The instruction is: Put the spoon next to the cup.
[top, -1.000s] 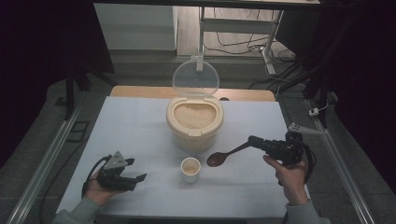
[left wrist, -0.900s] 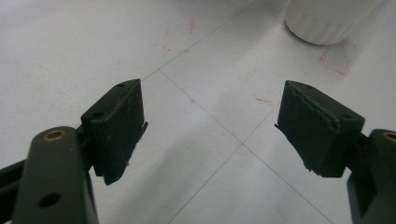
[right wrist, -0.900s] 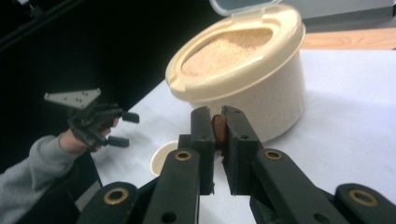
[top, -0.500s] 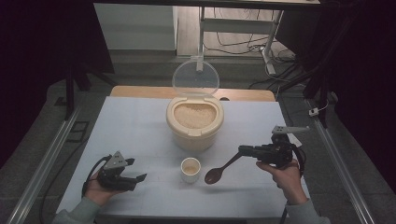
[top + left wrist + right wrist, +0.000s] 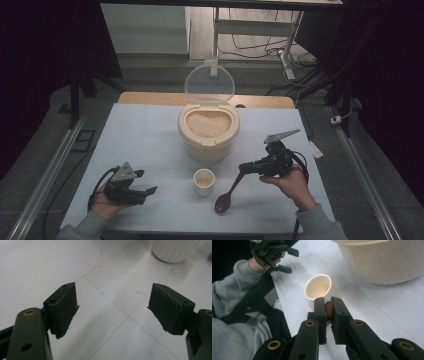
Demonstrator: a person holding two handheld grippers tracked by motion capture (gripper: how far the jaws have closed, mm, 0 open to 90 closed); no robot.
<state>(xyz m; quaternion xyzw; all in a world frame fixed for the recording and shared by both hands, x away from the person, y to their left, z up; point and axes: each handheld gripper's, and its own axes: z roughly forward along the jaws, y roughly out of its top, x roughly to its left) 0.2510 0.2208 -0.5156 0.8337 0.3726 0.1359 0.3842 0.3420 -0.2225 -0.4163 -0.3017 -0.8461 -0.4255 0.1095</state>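
Right gripper (image 5: 244,167) clenched on the handle of a brown wooden spoon (image 5: 227,195), jaws tight around the stem in the right gripper view; spoon slants down, bowl low near the front table edge, just right of the paper cup (image 5: 204,181) and apart from it. Whether the bowl touches the surface, cannot tell. Left gripper (image 5: 150,190) released, jaws wide with nothing between them, resting at the front-left of the table (image 5: 145,135) in the person's left hand (image 5: 107,202).

Open room: wide bare stretch on the left half of the table, and a bare strip between cup and left gripper. Right side tighter (right hand sits near the right edge). Container stands mid-table toward the back.

Surface: white sheet with thin seam lines and faint red marks, seen in the left gripper view. Wooden edge shows at the back. Room dark, grey floor, cables and a stand behind.

Containers: cream rice bin (image 5: 208,131), clear lid (image 5: 209,83) flipped up, full of pale rice. Paper cup holds a little at the bottom.
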